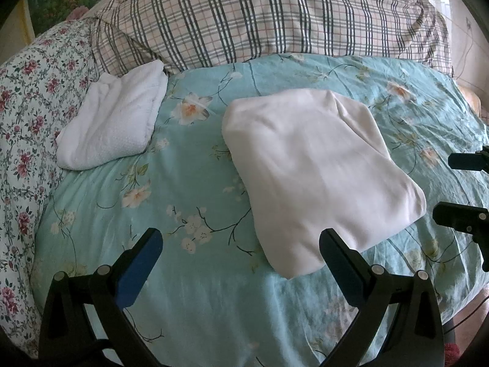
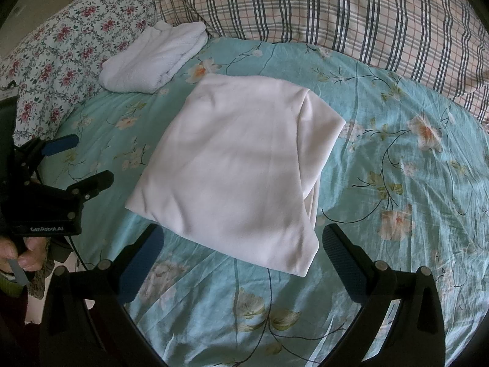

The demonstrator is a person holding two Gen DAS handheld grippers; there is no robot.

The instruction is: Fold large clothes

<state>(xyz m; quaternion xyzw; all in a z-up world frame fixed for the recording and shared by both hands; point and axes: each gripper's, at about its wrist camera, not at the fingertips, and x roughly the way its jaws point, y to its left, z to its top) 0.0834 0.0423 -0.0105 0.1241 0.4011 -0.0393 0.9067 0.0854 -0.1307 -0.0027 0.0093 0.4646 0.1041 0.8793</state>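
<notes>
The pale pink garment lies folded into a compact rectangle at the middle of the bed, so the folding looks finished or nearly so. Next would likely be a last tidy fold or carrying it toward the white folded towel at 11 o'clock. The left gripper and the right gripper both hang above the near edge, jaws spread wide, holding nothing. Count: two folded pieces, two grippers, one plaid pillow, one floral pillow.
</notes>
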